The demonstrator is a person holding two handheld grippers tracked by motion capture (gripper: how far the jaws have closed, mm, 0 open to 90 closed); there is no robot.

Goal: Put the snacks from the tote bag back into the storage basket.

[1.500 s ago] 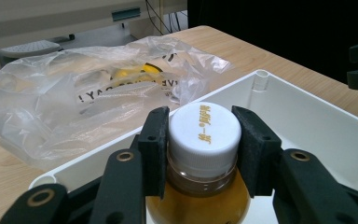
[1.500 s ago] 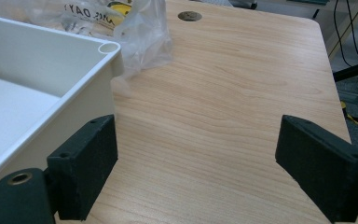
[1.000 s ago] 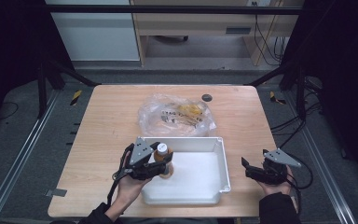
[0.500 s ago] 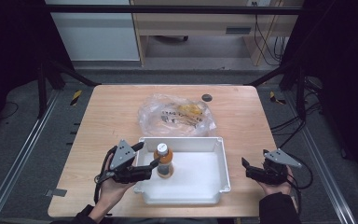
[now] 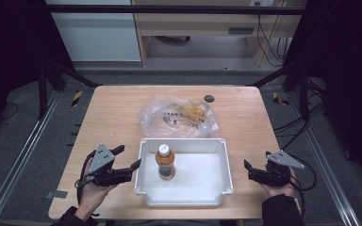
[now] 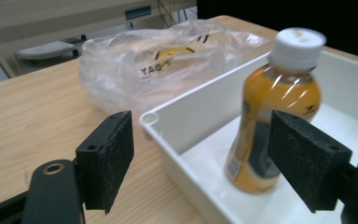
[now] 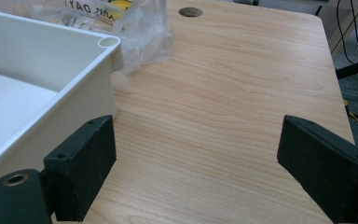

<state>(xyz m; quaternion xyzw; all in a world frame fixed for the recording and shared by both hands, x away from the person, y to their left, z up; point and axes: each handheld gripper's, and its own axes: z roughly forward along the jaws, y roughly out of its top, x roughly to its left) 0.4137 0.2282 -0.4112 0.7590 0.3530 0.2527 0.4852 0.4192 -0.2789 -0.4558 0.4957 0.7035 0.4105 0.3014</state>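
My left gripper stands spread and empty at the near left of the table, just outside the white tray; a second ago it was clenched on the orange juice bottle over the tray's left side, and half a second ago it was drawing off. The bottle now stands upright inside the tray, left of centre, free of my pads. I judge the placing done. My right gripper has not moved: released, holding nothing, near right beside the tray. Beyond the tray's far wall, a crumpled clear plastic bag lies untouched.
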